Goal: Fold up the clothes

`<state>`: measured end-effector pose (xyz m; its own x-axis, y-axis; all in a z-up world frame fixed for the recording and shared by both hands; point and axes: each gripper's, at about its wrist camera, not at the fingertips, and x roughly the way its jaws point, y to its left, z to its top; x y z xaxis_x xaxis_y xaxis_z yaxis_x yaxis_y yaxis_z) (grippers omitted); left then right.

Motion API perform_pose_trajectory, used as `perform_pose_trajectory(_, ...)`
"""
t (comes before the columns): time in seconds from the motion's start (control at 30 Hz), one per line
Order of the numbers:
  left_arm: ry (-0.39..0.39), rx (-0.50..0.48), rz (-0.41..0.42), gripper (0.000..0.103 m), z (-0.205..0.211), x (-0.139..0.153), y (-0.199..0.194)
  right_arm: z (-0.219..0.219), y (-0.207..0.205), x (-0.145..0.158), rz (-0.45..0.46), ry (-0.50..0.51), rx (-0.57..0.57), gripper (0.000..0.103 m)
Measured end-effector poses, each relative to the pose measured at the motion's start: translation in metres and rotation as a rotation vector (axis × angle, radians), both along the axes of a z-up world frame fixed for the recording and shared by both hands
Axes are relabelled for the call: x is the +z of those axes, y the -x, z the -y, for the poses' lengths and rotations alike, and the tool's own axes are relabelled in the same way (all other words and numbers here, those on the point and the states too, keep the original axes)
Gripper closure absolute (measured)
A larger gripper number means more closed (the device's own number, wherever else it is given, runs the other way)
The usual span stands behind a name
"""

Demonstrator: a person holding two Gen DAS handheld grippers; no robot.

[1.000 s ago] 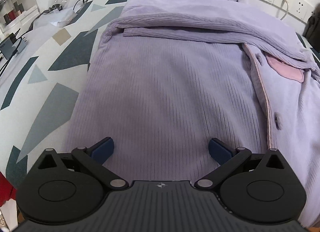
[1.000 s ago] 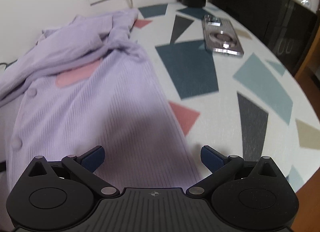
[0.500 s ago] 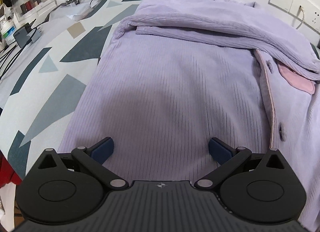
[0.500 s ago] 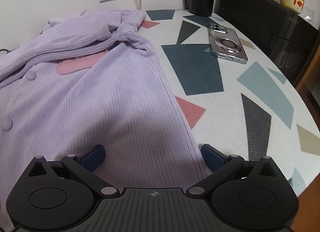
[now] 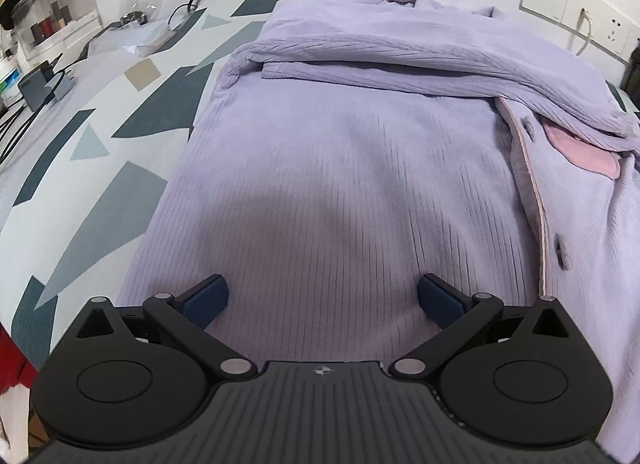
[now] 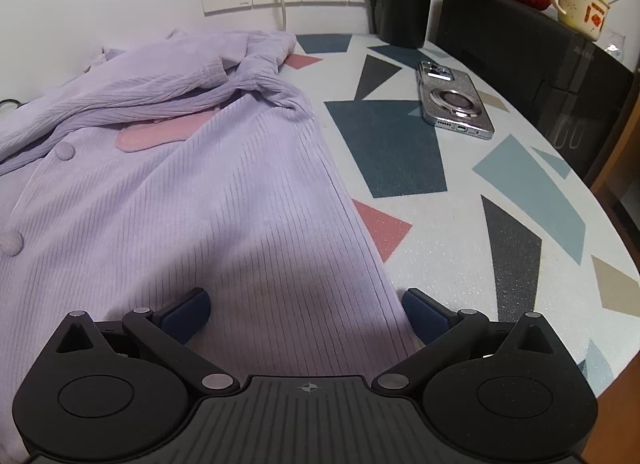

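A lilac ribbed cardigan (image 5: 340, 168) lies spread on the patterned tabletop (image 6: 460, 224), front up, with both sleeves already laid across the chest near the collar, so the step in hand looks like the fold of the lower half up toward the collar. The left tool (image 5: 323, 298) hangs released over the hem on the garment's left side, both pads above cloth and gripping nothing. The right tool (image 6: 306, 310) is likewise spread wide and empty, straddling the cardigan's right side edge: one pad over the fabric, the other over bare tabletop just beside it. The next move probably calls for each tool to drop to the bottom hem, pinch a corner, and carry it evenly away toward the sleeves; the hem itself sits under the tool bodies and is hidden. To the right there is open tabletop, though a phone (image 6: 454, 100) lies well apart from the cloth and the rounded table edge curves close by. On the left, cables and a charger (image 5: 40, 88) sit near the far rim, clear of the fold path.
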<state>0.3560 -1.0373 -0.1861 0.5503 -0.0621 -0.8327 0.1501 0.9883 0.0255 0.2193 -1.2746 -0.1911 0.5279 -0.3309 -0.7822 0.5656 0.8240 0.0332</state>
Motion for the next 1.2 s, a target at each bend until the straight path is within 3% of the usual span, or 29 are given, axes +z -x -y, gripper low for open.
perform_pose_trajectory(0.6,0.009,-0.053,0.029,0.0,-0.007,0.0,0.003,-0.005,0.002,0.001,0.013,0.001,-0.043,0.001)
perform_pose_trajectory(0.87,0.023,-0.117,-0.01,0.0,-0.033,0.004,0.002,-0.006,0.003,0.001,0.001,-0.01,-0.036,0.001)
perform_pose_trajectory(1.13,0.0,-0.163,0.039,0.0,-0.043,0.004,0.013,-0.008,0.0,0.002,-0.005,-0.014,-0.072,0.001)
perform_pose_trajectory(1.2,-0.061,-0.214,0.112,0.001,-0.038,0.009,0.026,-0.006,0.0,0.004,-0.017,-0.034,-0.08,0.001)
